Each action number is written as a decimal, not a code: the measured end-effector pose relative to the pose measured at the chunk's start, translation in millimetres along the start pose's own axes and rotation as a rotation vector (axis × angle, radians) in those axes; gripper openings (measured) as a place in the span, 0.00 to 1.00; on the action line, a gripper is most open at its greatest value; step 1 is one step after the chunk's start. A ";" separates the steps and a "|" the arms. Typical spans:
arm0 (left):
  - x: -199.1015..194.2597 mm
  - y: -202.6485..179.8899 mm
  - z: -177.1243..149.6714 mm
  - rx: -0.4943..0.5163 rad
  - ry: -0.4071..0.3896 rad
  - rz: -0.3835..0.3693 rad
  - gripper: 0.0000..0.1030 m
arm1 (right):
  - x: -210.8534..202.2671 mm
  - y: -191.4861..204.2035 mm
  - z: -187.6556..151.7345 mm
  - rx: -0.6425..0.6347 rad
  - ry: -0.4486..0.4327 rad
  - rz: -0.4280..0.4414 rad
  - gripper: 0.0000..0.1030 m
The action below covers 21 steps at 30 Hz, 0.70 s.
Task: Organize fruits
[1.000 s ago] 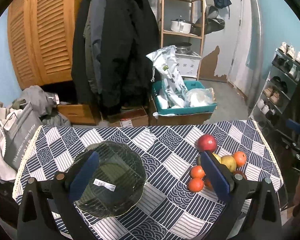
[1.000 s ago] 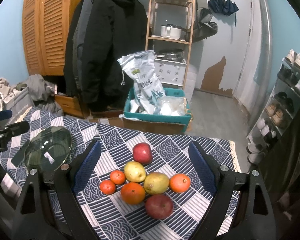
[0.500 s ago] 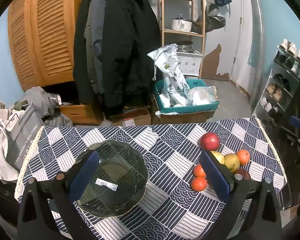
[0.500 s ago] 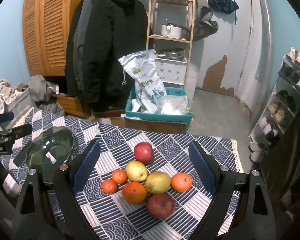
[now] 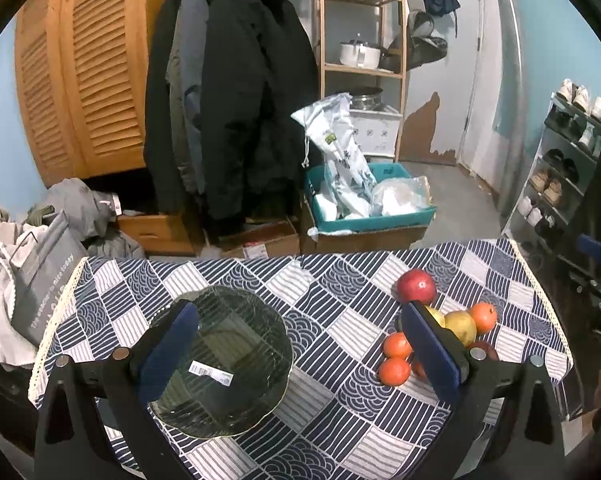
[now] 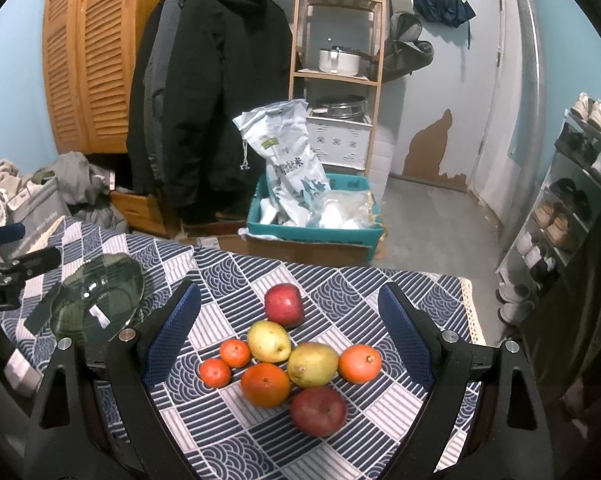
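Fruits (image 6: 284, 356) between wide-spread right gripper (image 6: 290, 332) fingers (image 6: 406, 340)

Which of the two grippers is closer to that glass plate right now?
Left. The left gripper hangs open right over the glass plate. The right gripper is open above the fruit pile, with the plate off to its left.
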<state>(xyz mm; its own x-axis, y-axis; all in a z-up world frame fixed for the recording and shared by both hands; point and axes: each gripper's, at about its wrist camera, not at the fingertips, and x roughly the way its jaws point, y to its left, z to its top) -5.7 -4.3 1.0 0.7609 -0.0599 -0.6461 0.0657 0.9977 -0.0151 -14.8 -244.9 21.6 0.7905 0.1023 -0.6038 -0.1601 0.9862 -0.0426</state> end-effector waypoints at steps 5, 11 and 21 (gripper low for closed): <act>-5.5 1.2 3.6 -0.014 -0.022 0.005 0.99 | -0.6 -2.1 0.6 0.003 -0.005 -0.001 0.87; -8.4 0.5 5.9 -0.021 -0.025 0.005 0.99 | -2.5 -4.0 2.5 0.008 -0.009 0.000 0.87; 0.9 -2.6 7.1 -0.020 0.019 -0.023 0.99 | -3.0 -9.5 3.9 0.021 0.002 -0.002 0.87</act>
<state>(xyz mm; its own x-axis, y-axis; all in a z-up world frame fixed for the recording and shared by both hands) -0.6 -7.1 5.8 0.7472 -0.0827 -0.6595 0.0699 0.9965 -0.0457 -13.4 -254.1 26.9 0.7897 0.0999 -0.6053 -0.1460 0.9889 -0.0272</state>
